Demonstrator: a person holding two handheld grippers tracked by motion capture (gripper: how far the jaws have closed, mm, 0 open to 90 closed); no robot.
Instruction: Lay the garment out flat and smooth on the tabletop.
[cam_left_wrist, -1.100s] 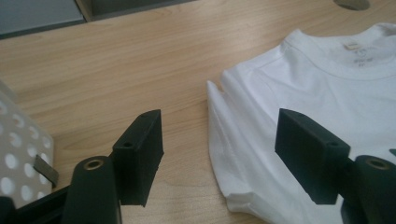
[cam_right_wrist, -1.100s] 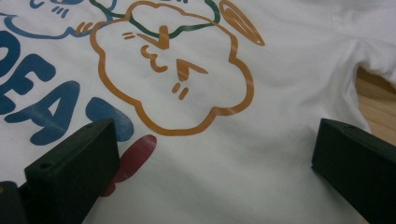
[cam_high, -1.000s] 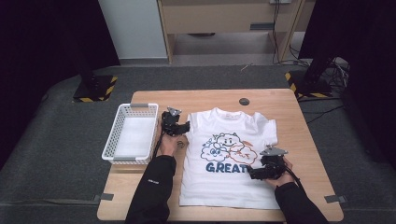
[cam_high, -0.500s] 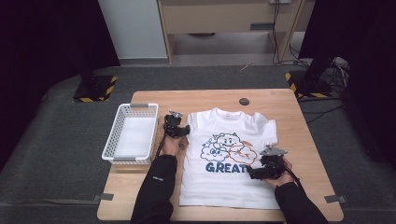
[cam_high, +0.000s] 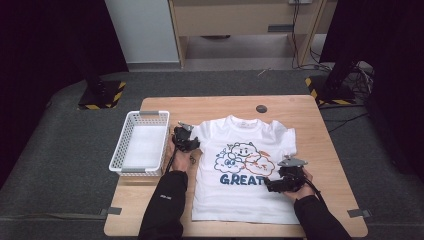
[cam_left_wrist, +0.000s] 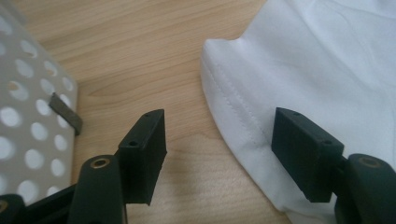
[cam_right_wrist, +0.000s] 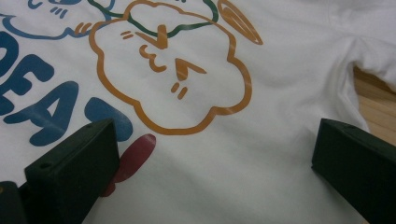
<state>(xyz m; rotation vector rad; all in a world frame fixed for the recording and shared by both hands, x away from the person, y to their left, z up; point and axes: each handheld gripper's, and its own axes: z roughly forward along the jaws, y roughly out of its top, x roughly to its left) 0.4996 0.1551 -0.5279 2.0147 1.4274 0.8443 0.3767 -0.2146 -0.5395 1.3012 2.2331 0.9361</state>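
A white T-shirt (cam_high: 240, 200) printed with cartoon clouds and "GREAT" lies flat on the wooden table (cam_high: 320, 150), front up. My left gripper (cam_high: 192, 145) sits at the shirt's left sleeve. In the left gripper view this gripper (cam_left_wrist: 219, 154) is open and straddles the sleeve hem (cam_left_wrist: 233, 107), one jaw over bare wood, the other over the cloth. Its jaws have just been opening a little, and no pad presses on the cloth. My right gripper (cam_high: 270, 186) rests on the shirt's right side by the print. In its own view the right gripper (cam_right_wrist: 215, 158) is open over the orange cloud (cam_right_wrist: 168, 70).
A white perforated basket (cam_high: 153, 113) stands left of the shirt, close beside my left gripper; its wall (cam_left_wrist: 28, 116) is at the left of the left gripper view. A small dark round disc (cam_high: 261, 108) lies on the table beyond the collar.
My left gripper has slid a little nearer to the person along the sleeve's edge. The right gripper and the shirt have not moved.
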